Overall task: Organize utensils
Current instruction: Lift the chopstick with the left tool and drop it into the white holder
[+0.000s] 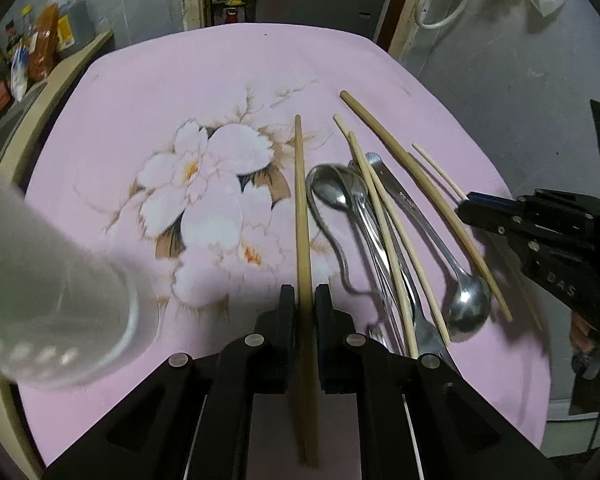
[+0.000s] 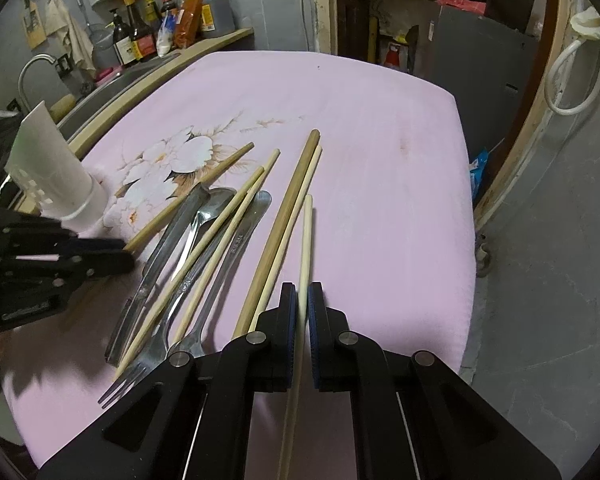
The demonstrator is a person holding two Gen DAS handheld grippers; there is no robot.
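left gripper [image 1: 305, 300]: clamped on tan chopstick [image 1: 301, 200] | right gripper [image 2: 302, 298]: clamped on pale chopstick [image 2: 306, 240] | utensil pile [image 1: 384, 232]: spoons, fork, chopsticks loose on pink cloth [image 1: 180, 92], between grippers | white holder [image 2: 56, 168]: far left, tilted, contents not visible

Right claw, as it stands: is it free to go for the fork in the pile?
Probably not yet. The right claw is shut on a pale chopstick, and the fork lies partly under crossed chopsticks, with the left claw close by.
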